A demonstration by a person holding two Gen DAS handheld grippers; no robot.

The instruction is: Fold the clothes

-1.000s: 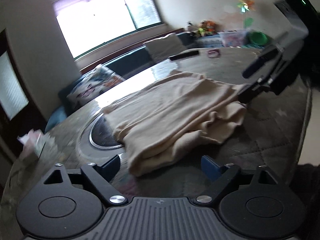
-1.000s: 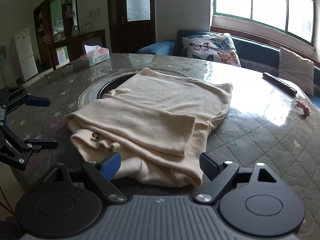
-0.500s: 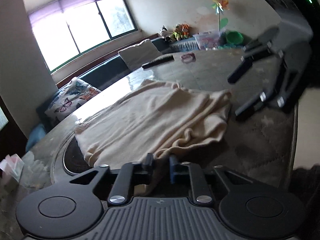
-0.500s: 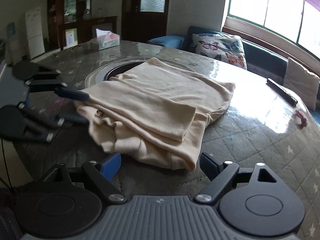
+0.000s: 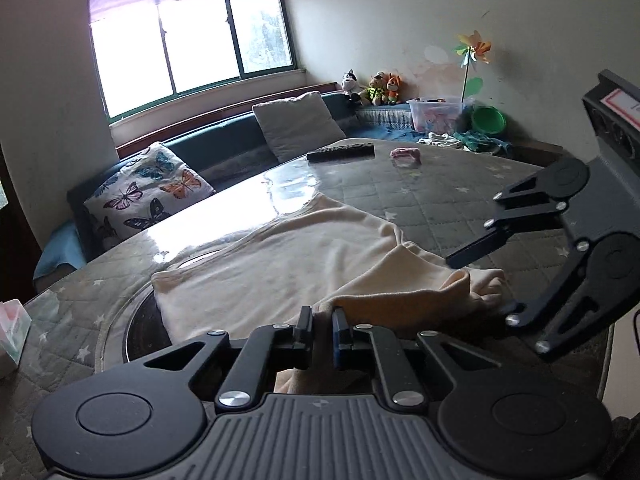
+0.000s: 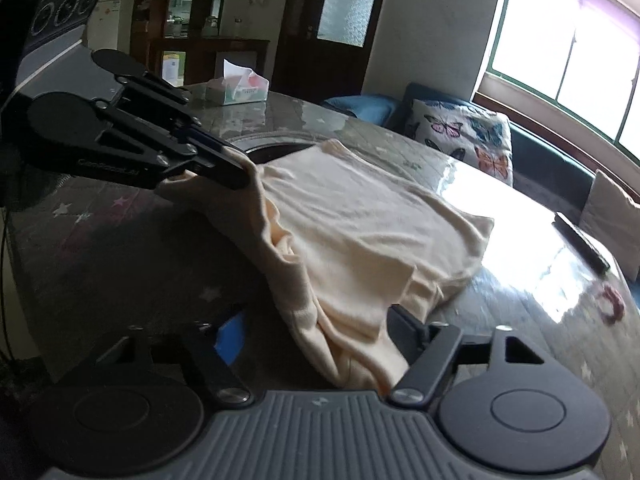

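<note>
A cream garment (image 5: 304, 272) lies partly folded on the quilted round table (image 5: 460, 200). My left gripper (image 5: 322, 324) is shut on the garment's near edge, and cloth bunches between its fingers. In the right wrist view the left gripper (image 6: 240, 172) holds that corner lifted above the table at the left. My right gripper (image 6: 320, 336) straddles the garment's (image 6: 360, 240) near folded edge. Its jaws are closing with cloth between them, and a gap still shows at the blue pad (image 6: 230, 338). In the left wrist view the right gripper (image 5: 486, 284) sits at the garment's right end.
A remote control (image 5: 340, 151) and a small pink item (image 5: 406, 156) lie on the far side of the table. A tissue box (image 6: 236, 88) stands at another edge. A dark round inset (image 5: 140, 328) lies under the garment. A sofa with cushions (image 5: 148, 184) runs behind.
My left gripper went from open to shut on the garment's edge and raised it. My right gripper rolled, its jaws narrowed, and the garment's near edge now lies between them.
</note>
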